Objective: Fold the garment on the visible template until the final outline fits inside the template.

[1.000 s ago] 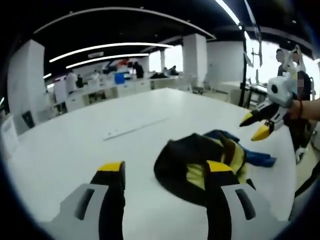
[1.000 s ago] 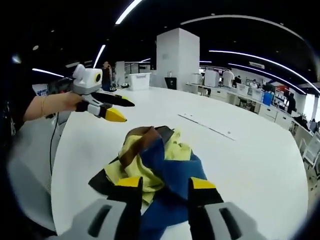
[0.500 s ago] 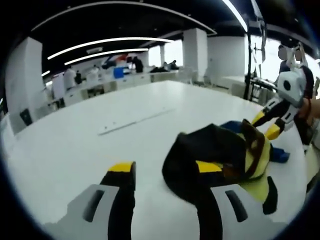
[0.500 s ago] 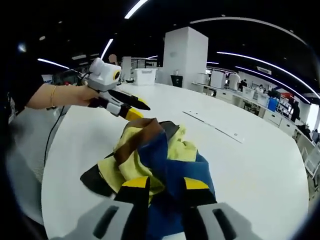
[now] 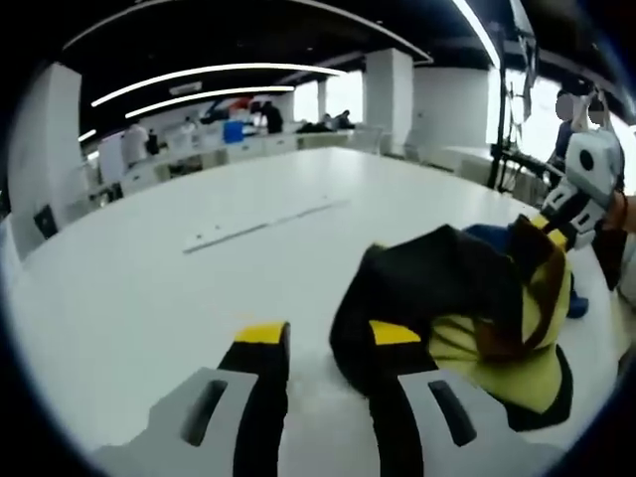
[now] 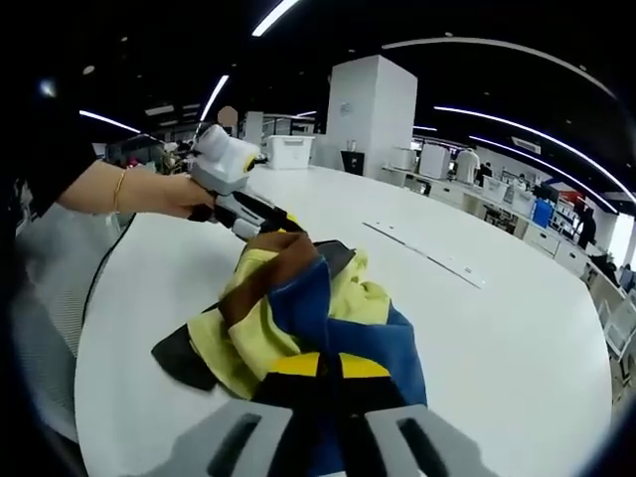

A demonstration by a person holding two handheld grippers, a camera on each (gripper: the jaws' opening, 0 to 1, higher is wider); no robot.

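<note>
1. A crumpled garment (image 6: 308, 318) in black, yellow, blue and brown lies bunched on a large white table (image 5: 149, 268). It sits at centre in the right gripper view and at lower right in the left gripper view.
2. The right gripper (image 6: 320, 366), at the bottom centre of its own view, has its yellow-tipped jaws pressed together on blue cloth at the garment's near edge.
3. The left gripper (image 5: 323, 338), at the bottom of its own view, has its jaws spread a little, with the black edge of the garment just at its right jaw. It grips nothing.
4. A pale strip (image 5: 263, 221), possibly a template marking, lies on the table well apart from the garment.
5. Risk: lifting by one pinch could drag the bundle in a heap, leaving it twisted and away from any outline.
6. Desks and people fill the background; nothing stands between the grippers and the cloth.
</note>
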